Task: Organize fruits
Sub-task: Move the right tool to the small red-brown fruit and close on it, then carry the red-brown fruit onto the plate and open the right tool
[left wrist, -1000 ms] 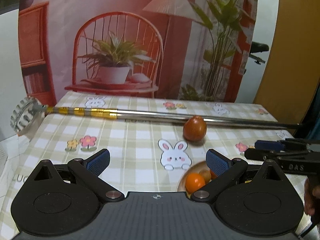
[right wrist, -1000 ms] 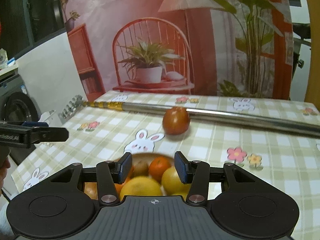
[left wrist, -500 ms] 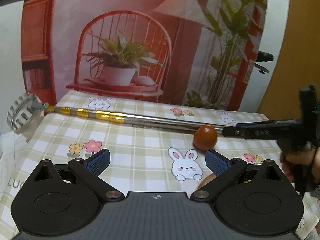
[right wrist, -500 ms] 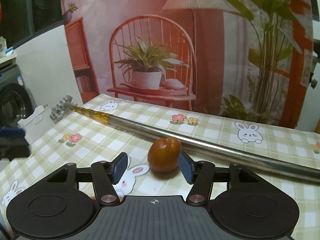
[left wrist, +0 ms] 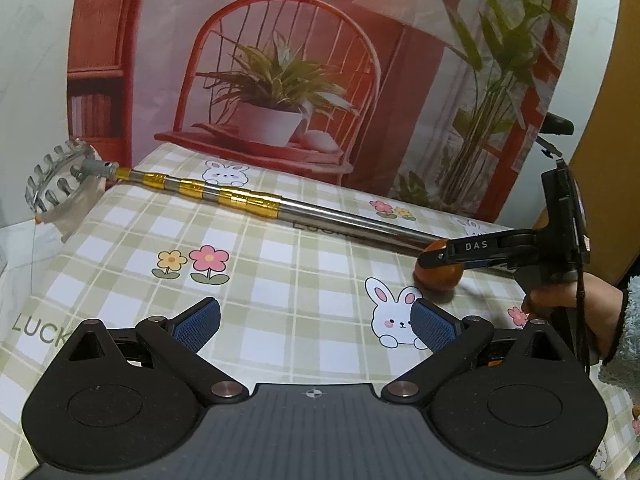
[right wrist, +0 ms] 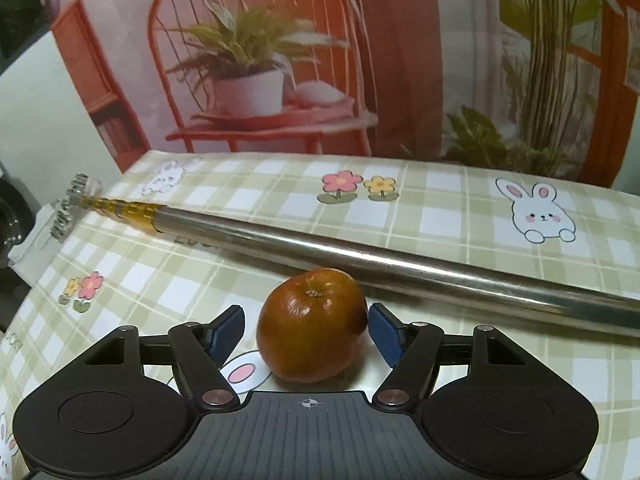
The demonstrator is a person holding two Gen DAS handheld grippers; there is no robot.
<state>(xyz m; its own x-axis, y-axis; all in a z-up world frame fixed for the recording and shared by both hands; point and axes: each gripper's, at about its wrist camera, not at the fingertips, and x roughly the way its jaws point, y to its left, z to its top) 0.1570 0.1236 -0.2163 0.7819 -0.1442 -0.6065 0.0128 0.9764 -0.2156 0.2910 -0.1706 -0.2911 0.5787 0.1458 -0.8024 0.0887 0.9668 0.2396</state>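
Note:
A dark red-orange round fruit (right wrist: 311, 326) sits on the checked tablecloth, just in front of a metal pole. My right gripper (right wrist: 304, 334) is open with the fruit between its blue pads, small gaps showing on both sides. In the left wrist view the same fruit (left wrist: 438, 276) lies at the right, with the right gripper (left wrist: 440, 258) over it. My left gripper (left wrist: 316, 322) is open and empty above the cloth, left of the fruit. The fruit bowl is out of view.
A long telescopic metal pole (right wrist: 360, 254) with gold bands (left wrist: 228, 196) lies across the table behind the fruit, its toothed picker head (left wrist: 60, 188) at the table's left edge. A printed backdrop (left wrist: 280, 80) stands behind the table.
My right gripper moved forward and down from above the fruit bowl until the red-orange fruit sits between its fingers. My left gripper swung left, and the bowl left both views.

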